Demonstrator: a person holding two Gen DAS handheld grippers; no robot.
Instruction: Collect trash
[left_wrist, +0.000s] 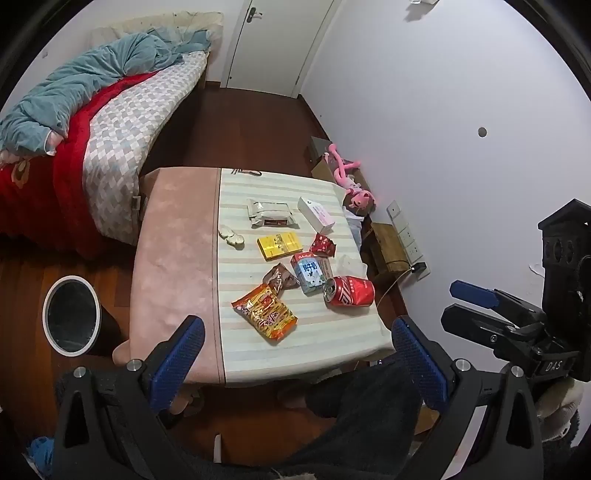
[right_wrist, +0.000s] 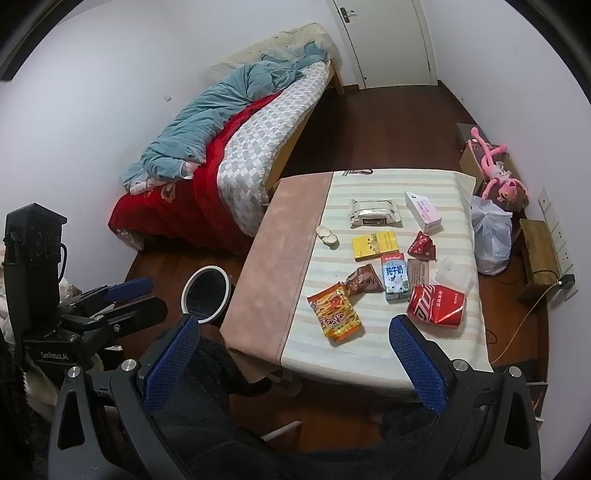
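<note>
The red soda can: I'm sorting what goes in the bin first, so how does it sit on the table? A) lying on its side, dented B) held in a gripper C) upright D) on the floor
A: the red soda can lies crumpled on its side on the striped table, its opened top facing sideways.

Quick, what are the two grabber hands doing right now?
Left gripper: open, holding nothing.
Right gripper: open, holding nothing.

White walls (left_wrist: 424, 92) enclose a dark red-brown wooden floor (left_wrist: 251, 125). A bed (right_wrist: 251, 155) with teal, red and checkered bedding stands against the wall. A closed white door (right_wrist: 388, 40) occupies the far end.
</note>
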